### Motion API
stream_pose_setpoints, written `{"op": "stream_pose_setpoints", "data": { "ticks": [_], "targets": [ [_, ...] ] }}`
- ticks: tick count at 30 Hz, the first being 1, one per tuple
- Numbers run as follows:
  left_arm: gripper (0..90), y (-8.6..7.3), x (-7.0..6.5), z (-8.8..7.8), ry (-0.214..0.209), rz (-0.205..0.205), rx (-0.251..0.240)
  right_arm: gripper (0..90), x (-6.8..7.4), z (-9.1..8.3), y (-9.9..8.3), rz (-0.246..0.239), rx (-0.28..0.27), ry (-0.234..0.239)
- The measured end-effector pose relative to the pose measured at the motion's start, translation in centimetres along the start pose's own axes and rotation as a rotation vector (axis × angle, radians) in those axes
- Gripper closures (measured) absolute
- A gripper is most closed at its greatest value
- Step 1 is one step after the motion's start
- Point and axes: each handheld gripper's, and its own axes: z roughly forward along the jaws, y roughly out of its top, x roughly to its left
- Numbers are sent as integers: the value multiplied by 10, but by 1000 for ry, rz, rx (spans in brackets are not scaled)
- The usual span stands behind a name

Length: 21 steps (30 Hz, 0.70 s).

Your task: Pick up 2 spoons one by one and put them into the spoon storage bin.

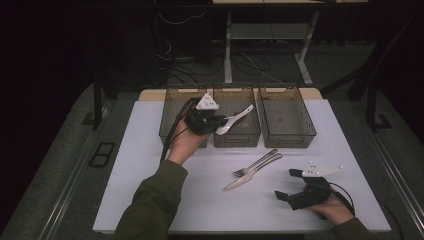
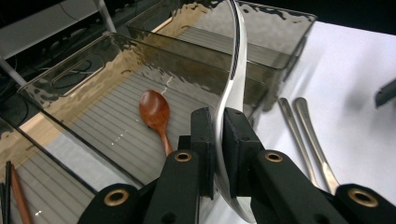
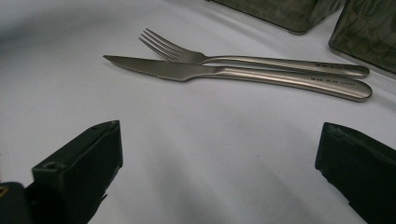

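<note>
white spoon (image 1: 234, 121) clamped edgewise between the closed jaws of the left tool (image 1: 216, 123), held above the front edge of the middle bin (image 1: 236, 141). seen in the left gripper view as a glossy, pale, curved handle (image 2: 237, 60) rising past the pads and arching toward the bins, bowl end low and cut off by the frame. looked smooth and slippery, thin at the pinch point.

judged as a sorting step: spoon due for the middle bin, where a brown wooden spoon (image 2: 156, 112) already lay on the ribbed floor. best done by carrying the spoon well past the near wall, lowering until close to the floor, keeping the long axis along the bin so neither end caught the rim, and only then easing the grip. a drop from height likely to bounce or clatter against the wall.

left bin (image 1: 181, 116) holding thin dark sticks at its corner (image 2: 8, 186), perhaps chopsticks; right bin (image 1: 286, 116) apparently empty.

further out, steel fork (image 1: 256, 164) and steel knife (image 1: 252, 176) lying side by side, touching, on the white worktop (image 1: 150, 190). right tool (image 1: 286, 185) resting low near the front edge, jaws spread wide, gripping nothing, aimed at the knife and fork.
</note>
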Motion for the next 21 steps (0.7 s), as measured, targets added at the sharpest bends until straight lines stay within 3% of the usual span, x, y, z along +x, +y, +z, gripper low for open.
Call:
{"op": "stream_pose_setpoints", "data": {
  "ticks": [10,21],
  "targets": [
    [824,6,17,32,18,-35,64,5,0,0,0,-2,-2,4],
    [824,2,30,63,26,-68,180,5,0,-1,0,1,-3,5]
  ]
}}
